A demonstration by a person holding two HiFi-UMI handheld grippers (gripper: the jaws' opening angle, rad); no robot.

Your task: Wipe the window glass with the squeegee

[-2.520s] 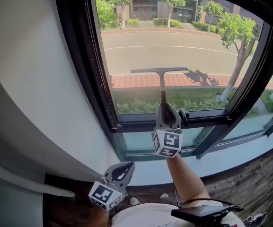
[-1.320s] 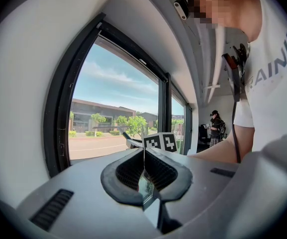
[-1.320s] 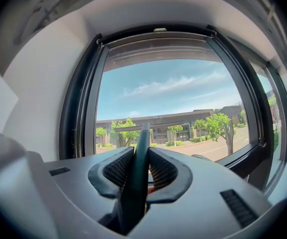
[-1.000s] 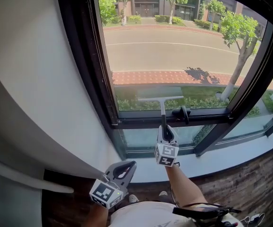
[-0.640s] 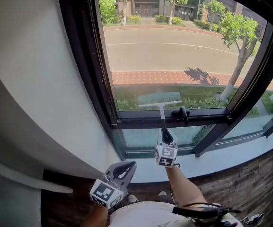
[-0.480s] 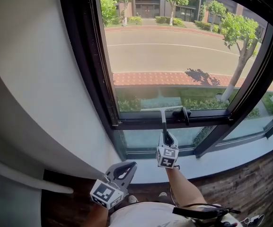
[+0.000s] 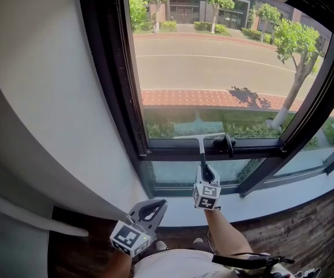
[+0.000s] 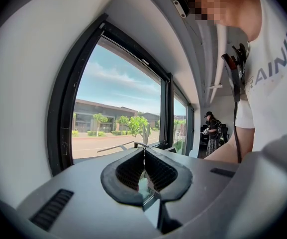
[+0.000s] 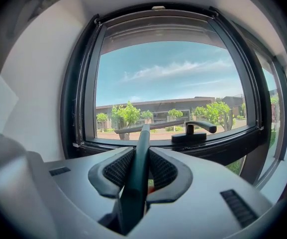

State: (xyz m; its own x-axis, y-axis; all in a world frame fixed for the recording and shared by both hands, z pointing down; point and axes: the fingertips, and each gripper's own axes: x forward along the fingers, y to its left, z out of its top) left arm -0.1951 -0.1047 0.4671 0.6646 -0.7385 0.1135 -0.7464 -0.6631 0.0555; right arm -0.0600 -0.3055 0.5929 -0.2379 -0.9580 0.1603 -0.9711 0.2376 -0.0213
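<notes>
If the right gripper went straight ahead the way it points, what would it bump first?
The squeegee in the right gripper leads: its blade would press the window glass near the lower frame, just left of the window handle. Depth is unclear; it may touch already.

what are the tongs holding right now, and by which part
The right tongs are shut on the squeegee, gripping its dark handle; the blade sits low on the glass. The left tongs are shut and hold nothing.

A black lever window handle crowds my dark T-shaped squeegee on its right; the black bottom frame rail blocks below; clear glass above lies free.
</notes>
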